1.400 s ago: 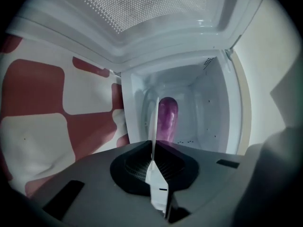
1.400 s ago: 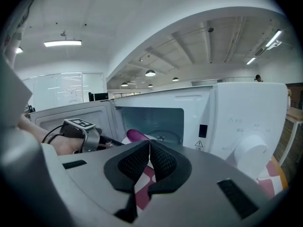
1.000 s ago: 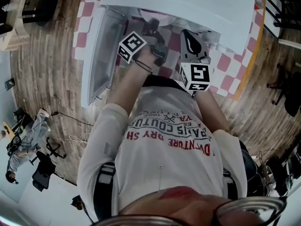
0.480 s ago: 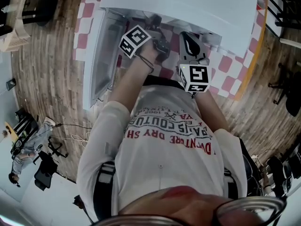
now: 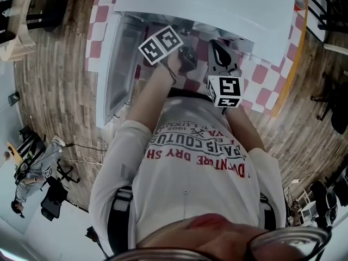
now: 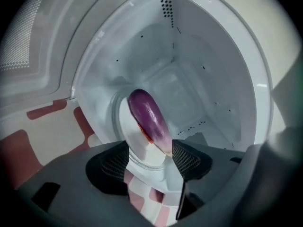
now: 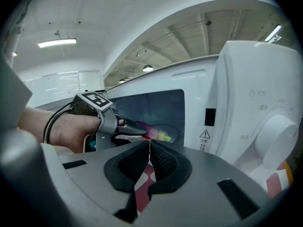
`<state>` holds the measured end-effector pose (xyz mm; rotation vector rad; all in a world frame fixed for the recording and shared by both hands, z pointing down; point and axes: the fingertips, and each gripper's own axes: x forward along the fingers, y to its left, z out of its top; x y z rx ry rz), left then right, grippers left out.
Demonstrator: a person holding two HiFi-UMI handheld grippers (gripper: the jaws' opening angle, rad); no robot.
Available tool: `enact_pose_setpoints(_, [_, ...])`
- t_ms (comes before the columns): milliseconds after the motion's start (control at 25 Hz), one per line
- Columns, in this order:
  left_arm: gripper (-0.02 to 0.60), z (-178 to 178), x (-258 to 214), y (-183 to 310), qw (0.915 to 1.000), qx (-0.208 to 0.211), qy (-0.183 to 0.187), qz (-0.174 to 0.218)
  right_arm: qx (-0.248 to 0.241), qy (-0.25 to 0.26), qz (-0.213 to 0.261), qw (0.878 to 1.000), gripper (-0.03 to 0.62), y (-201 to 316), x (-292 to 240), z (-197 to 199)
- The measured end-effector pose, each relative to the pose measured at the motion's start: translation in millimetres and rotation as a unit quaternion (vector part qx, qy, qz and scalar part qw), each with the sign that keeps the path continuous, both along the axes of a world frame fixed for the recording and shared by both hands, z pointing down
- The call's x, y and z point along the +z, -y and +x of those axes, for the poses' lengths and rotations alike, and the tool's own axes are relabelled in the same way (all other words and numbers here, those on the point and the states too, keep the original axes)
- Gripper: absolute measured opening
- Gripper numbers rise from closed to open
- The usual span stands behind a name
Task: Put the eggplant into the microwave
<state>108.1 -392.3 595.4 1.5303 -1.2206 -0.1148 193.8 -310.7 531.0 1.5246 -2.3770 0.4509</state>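
Observation:
The purple eggplant (image 6: 147, 115) lies on the round white turntable (image 6: 124, 126) inside the white microwave (image 5: 217, 4). My left gripper (image 6: 149, 157) reaches into the cavity; its jaws are opening, and the eggplant's near end sits in the gap between the pads without being squeezed. From the right gripper view the eggplant (image 7: 150, 126) shows just beyond the left gripper (image 7: 125, 129). My right gripper (image 7: 149, 148) hangs outside the microwave front with its pads touching and nothing between them. In the head view the left gripper (image 5: 179, 42) is at the opening and the right gripper (image 5: 220, 53) beside it.
The microwave door (image 5: 117, 64) swings open to the left. The control panel with a round knob (image 7: 279, 138) is at the right of the opening. The microwave stands on a red-and-white checked tablecloth (image 5: 255, 86). Wooden floor surrounds the table.
My left gripper has moved farther toward the microwave opening and rolled, so its marker cube now faces upward. The right gripper has stayed where it was.

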Motion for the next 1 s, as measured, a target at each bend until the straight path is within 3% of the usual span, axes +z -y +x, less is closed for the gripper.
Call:
enact_pose_setpoints(200, [0.327, 5.9, 0.1, -5.0, 0.9967, 0.064, 0.05, 0.0, 0.01, 0.0, -0.006, 1.0, 0.026, -2.2, 2.9, 8.7])
enact_pose_setpoints(360, [0.342, 4.1, 4.9, -9.9, 0.9876, 0.125, 0.096, -0.002, 0.026, 0.003, -0.015, 1.0, 0.027, -2.7, 7.4, 19.4])
enact_pose_setpoints(480, [0.345, 5.2, 15.4, -20.5, 0.974, 0.183, 0.133, 0.004, 0.036, 0.004, -0.019, 0.999, 0.026, -3.1, 10.0, 27.0])
enact_pose_setpoints(640, [0.348, 3.0, 30.4, -32.5, 0.9418, 0.251, 0.222, 0.022, 0.038, 0.004, -0.018, 0.999, 0.026, -2.0, 8.8, 30.0])
enact_pose_setpoints(680, [0.348, 2.6, 33.0, -34.1, 0.9376, 0.257, 0.233, 0.024, 0.038, 0.004, -0.017, 0.999, 0.026, -2.1, 8.4, 29.8])
enact_pose_setpoints(720, [0.348, 2.9, 34.8, -35.7, 0.9384, 0.256, 0.23, 0.022, 0.037, 0.003, -0.017, 0.999, 0.028, -2.3, 7.9, 29.2])
enact_pose_setpoints(880, [0.347, 5.2, 34.6, -41.7, 0.9613, 0.219, 0.167, 0.001, 0.032, 0.003, -0.014, 0.999, 0.027, -3.5, 6.2, 26.5])
enact_pose_setpoints(1000, [0.338, -1.6, 27.0, -43.3, 0.9605, 0.197, 0.196, 0.009, 0.031, 0.003, -0.013, 0.999, 0.028, -4.2, 5.0, 25.7])
